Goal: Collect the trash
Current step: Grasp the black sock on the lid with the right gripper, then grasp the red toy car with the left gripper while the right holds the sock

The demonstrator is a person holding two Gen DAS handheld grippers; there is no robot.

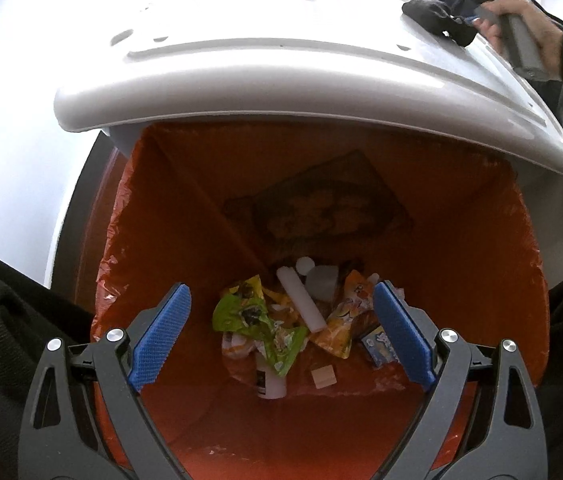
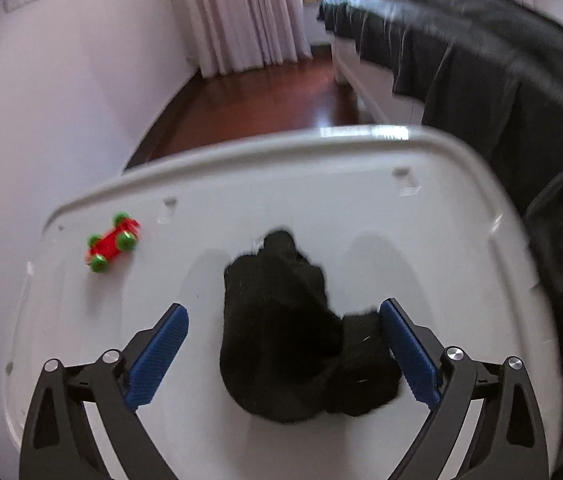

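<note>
In the left wrist view my left gripper (image 1: 281, 330) is open and empty above a bin lined with an orange bag (image 1: 185, 184). Trash lies at the bottom: a green wrapper (image 1: 249, 316), a yellow wrapper (image 1: 347, 316), a white tube (image 1: 299, 298) and a small blue box (image 1: 379, 348). In the right wrist view my right gripper (image 2: 283, 350) is open around a crumpled black cloth (image 2: 277, 332) lying on a white table (image 2: 361, 208). The cloth (image 1: 433, 18) also shows at the top right of the left wrist view.
A red toy car with green wheels (image 2: 113, 242) sits on the table's left side. Dark fabric (image 2: 501, 80) hangs at the right. Wood floor (image 2: 261, 96) and curtains (image 2: 241, 12) lie beyond. The white table edge (image 1: 281, 92) overhangs the bin.
</note>
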